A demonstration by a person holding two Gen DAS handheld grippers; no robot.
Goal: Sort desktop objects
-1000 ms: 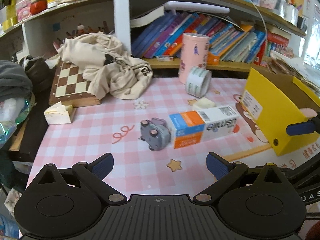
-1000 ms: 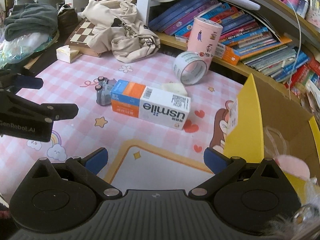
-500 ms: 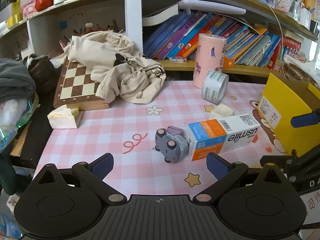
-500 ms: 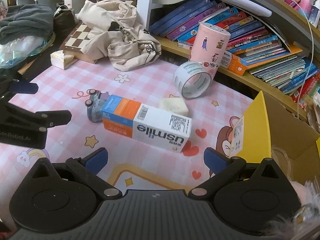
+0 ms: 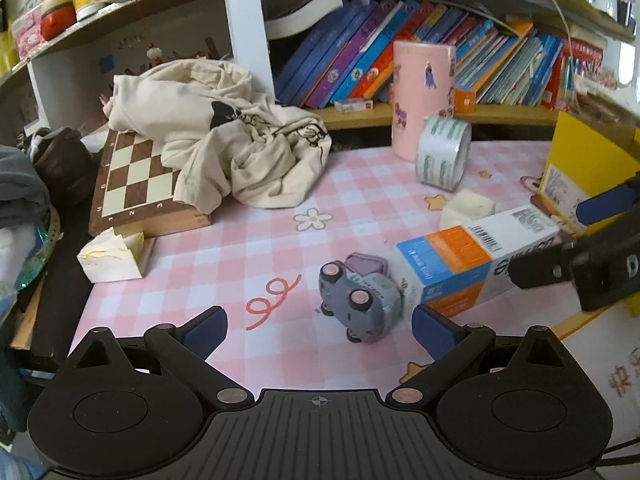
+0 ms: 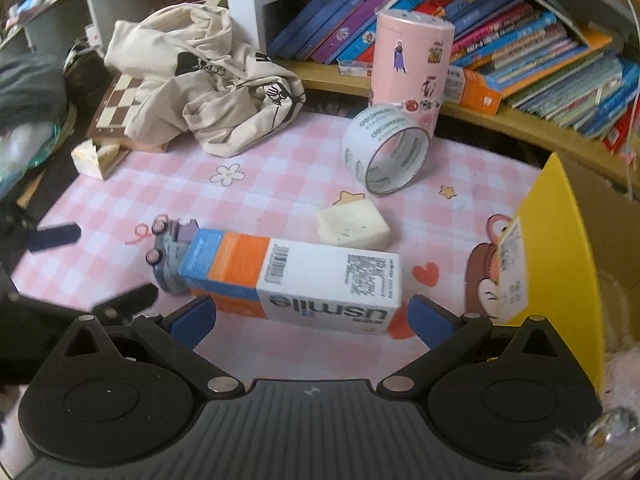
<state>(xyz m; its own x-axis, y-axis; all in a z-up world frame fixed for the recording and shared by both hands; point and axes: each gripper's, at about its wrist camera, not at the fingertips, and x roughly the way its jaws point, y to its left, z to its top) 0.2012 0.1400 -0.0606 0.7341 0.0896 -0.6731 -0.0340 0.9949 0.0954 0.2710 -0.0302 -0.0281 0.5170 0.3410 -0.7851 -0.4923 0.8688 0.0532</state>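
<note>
A white, orange and blue cardboard carton (image 6: 296,280) lies flat on the pink checked desk mat (image 6: 280,184), just ahead of the empty, spread right gripper (image 6: 310,320). Likely light and crushable, it suits a grip across its narrow sides. The left gripper (image 5: 320,326) is also spread and empty.

White, orange and blue toothpaste box (image 6: 296,280) lies flat mid-mat — grey toy car (image 5: 360,300) tipped over, touching its left end; cream sponge block (image 6: 354,228) just beyond, tape roll (image 6: 386,150) on edge farther back.
</note>
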